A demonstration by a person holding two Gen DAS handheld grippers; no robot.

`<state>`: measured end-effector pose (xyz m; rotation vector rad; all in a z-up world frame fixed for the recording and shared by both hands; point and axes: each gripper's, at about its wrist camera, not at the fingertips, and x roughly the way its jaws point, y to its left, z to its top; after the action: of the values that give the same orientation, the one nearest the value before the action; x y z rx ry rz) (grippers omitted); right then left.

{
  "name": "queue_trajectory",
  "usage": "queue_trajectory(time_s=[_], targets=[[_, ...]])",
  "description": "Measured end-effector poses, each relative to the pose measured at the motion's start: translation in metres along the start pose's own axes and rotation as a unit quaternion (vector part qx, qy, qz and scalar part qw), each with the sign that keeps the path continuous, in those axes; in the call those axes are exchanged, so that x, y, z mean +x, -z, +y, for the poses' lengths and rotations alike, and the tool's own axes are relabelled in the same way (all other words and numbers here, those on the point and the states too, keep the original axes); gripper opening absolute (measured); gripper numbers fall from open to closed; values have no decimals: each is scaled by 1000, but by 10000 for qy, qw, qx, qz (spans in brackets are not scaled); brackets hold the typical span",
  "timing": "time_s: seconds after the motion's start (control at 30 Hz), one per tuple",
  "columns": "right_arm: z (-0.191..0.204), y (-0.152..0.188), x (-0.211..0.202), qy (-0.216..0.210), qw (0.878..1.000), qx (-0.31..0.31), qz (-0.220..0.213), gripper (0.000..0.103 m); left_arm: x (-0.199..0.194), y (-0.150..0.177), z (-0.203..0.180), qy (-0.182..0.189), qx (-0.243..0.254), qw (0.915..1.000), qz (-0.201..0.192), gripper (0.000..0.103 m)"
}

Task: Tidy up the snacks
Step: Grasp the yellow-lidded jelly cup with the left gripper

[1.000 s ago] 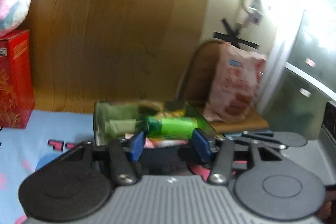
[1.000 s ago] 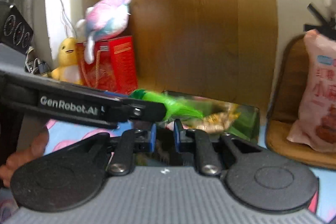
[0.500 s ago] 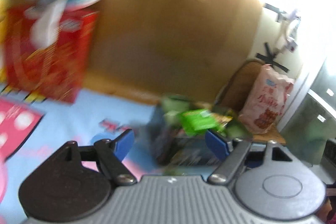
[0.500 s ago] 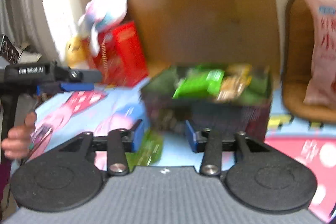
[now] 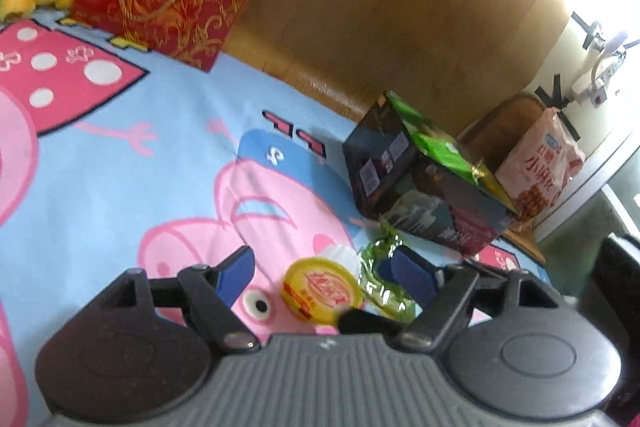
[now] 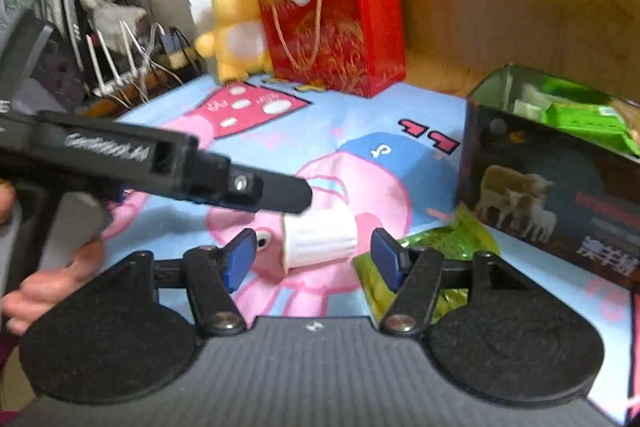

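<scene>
two grippers over the cartoon sheet (image 5: pixel 120 163)
left gripper (image 5: pixel 320 273) unclenched; right gripper (image 6: pixel 312 253) just spread, jelly cup (image 6: pixel 320 237) loose between, lower centre.

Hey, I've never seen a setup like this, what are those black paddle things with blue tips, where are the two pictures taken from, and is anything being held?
No robot here: a person holds a hand-operated two-finger gripper in each hand, with a camera on each looking forward along its blue-tipped fingers. One picture is from the left gripper, the other from the right gripper, which also sees the left one and the hand holding it. Both have just been opening and hold nothing. On the cartoon sheet lie a small cup with a yellow lid, on its side, and a green wrapper. Behind is a dark box already holding snacks. A red bag and plush toys stand at the back.
</scene>
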<state>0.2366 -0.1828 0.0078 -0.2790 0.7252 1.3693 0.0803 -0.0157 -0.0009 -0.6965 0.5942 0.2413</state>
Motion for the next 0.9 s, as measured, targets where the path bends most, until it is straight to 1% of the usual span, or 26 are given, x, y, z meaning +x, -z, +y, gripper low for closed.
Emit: queue_trajectory(time_s=[0.03, 0.07, 0.1, 0.13, 0.17, 0.27, 0.37, 0.47, 0.57, 0.67, 0.8, 0.9], targets=[[-1, 2, 3, -26, 9999, 82, 60, 55, 4, 2, -1, 25, -36, 10000, 57, 72], [-3, 5, 4, -13, 9998, 144, 98, 46, 6, 5, -2, 83, -83, 9999, 118, 62], [-4, 7, 2, -20, 9998, 167, 59, 45, 9, 9, -2, 114, -111, 9997, 198, 60], [-4, 9, -2, -3, 9999, 163, 50, 45, 10, 12, -4, 71, -60, 9997, 209, 56], [-3, 12, -8, 18, 9999, 143, 49, 45, 9, 16, -8, 60, 7, 9997, 223, 54], [5, 29, -32, 100, 9999, -12, -27, 45, 3, 28, -19, 217, 103, 9992, 315, 54], [10, 48, -53, 207, 9997, -30, -114, 45, 0, 48, -37, 406, 358, 9976, 427, 54], [5, 68, -76, 307, 9991, 204, -223, 45, -1, 65, -58, 574, 651, 9948, 526, 57], [5, 88, -96, 552, 9972, 278, -425, 45, 3, 80, -78, 794, 924, 9904, 659, 63], [7, 103, -110, 811, 9945, 335, -576, 45, 9, 94, -98, 977, 1261, 9844, 747, 65], [4, 113, -119, 923, 9917, 519, -726, 46, 16, 105, -115, 1097, 1533, 9789, 795, 68], [6, 116, -118, 982, 9910, 488, -771, 46, 17, 111, -124, 1073, 1754, 9762, 694, 75]])
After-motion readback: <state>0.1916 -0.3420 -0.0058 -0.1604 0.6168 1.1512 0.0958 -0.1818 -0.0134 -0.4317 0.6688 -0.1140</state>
